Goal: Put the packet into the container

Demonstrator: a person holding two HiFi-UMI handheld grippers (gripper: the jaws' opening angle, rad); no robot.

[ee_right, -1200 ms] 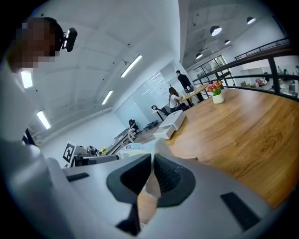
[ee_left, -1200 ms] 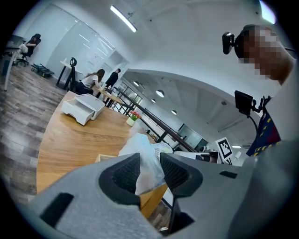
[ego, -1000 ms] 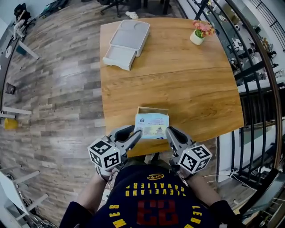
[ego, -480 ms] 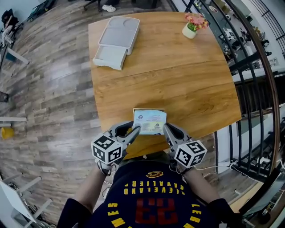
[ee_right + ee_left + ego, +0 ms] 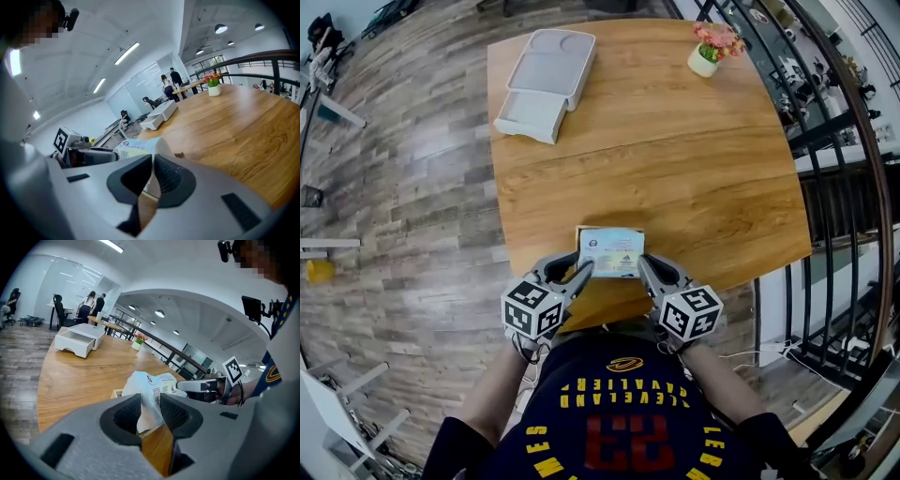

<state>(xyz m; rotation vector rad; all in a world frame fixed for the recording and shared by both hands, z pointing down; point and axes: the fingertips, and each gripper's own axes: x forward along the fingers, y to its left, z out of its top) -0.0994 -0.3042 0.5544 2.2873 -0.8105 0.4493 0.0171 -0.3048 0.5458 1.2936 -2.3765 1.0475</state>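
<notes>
A white printed packet (image 5: 611, 253) is held flat between my two grippers, just over a small open cardboard container (image 5: 609, 230) near the table's front edge. My left gripper (image 5: 579, 274) is shut on the packet's left end, where the film bunches between its pads (image 5: 151, 408). At the packet's right edge my right gripper (image 5: 644, 269) is pinched shut on it (image 5: 153, 174). The left gripper view shows the packet (image 5: 154, 384) above the container's rim (image 5: 117, 393), with the right gripper (image 5: 201, 386) beyond. Most of the container is hidden under the packet.
A white drawer unit (image 5: 546, 82) stands at the table's far left corner and a small flower pot (image 5: 709, 52) at the far right. The wooden table (image 5: 675, 178) ends just in front of the person. A black railing (image 5: 839, 141) runs along the right.
The head camera has shifted a little. Both grippers keep their hold on the packet, which stays over the container with hardly any movement.
</notes>
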